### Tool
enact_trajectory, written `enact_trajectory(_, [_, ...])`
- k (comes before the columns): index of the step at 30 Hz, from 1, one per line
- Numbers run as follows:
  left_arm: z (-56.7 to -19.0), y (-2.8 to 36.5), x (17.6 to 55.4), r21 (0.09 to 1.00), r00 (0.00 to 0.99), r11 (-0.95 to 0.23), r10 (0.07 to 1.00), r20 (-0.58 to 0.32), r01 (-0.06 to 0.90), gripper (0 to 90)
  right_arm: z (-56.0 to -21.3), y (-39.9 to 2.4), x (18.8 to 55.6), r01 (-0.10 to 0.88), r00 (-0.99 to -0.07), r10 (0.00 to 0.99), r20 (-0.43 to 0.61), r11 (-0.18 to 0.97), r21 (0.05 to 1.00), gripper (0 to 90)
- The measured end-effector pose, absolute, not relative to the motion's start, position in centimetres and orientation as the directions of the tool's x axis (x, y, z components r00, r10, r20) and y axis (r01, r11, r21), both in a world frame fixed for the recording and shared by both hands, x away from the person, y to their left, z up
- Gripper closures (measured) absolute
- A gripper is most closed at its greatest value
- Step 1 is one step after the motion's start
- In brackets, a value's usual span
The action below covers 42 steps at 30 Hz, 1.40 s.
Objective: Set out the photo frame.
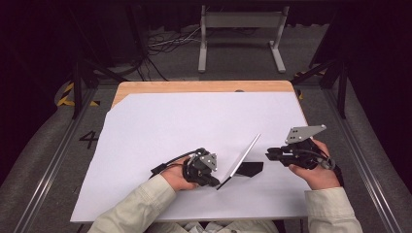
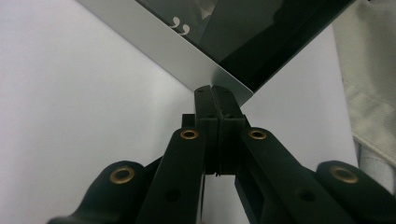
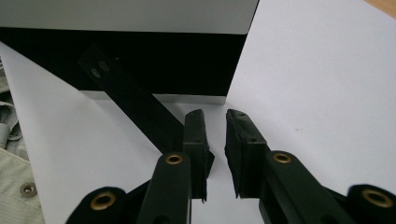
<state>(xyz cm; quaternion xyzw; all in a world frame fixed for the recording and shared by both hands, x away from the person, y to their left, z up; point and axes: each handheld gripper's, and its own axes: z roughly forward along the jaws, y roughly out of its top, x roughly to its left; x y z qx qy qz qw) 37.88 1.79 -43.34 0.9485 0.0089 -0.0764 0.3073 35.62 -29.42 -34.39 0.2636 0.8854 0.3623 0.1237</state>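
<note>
A thin silver-edged picture frame (image 1: 244,156) stands tilted on edge on the white sheet (image 1: 170,121), its black back toward my right side. My left gripper (image 1: 216,183) is shut on the frame's near bottom corner. In the left gripper view the closed jaws of that gripper (image 2: 215,91) meet right at the silver corner (image 2: 163,46). A black prop leg (image 1: 250,168) sticks out from the back and rests on the sheet. My right gripper (image 1: 268,154) is open just right of it. In the right gripper view the leg (image 3: 135,102) runs behind the left jaw of that gripper (image 3: 215,116), with nothing between the pads.
The white sheet covers most of a wooden table (image 1: 194,86). Beyond the far edge, a grey metal stand (image 1: 240,22) and loose cables (image 1: 165,43) lie on the floor. The person's pale sleeves (image 1: 141,204) come in at the near edge.
</note>
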Motion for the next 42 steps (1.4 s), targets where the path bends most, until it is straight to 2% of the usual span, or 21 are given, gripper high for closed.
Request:
enact_trajectory(10, [-43.6,0.2,37.4,0.576,0.981,-0.817,-0.089,-0.172,0.027,90.0,-34.3,-30.4,34.8,0.425,-0.807,0.59,0.011,0.568,0.705,79.9])
enact_trajectory(23, [-43.7,-2.2,36.1,0.594,0.967,-0.804,-0.167,-0.194,-0.02,90.0,-34.3,-30.9,34.4,0.436,-0.796,0.605,0.015,0.557,0.706,79.4])
enact_trajectory(42, [-43.8,-4.7,35.1,0.612,0.955,-0.79,-0.208,-0.214,-0.035,90.0,-33.9,-31.6,33.8,0.467,-0.771,0.636,0.04,0.521,0.714,78.4])
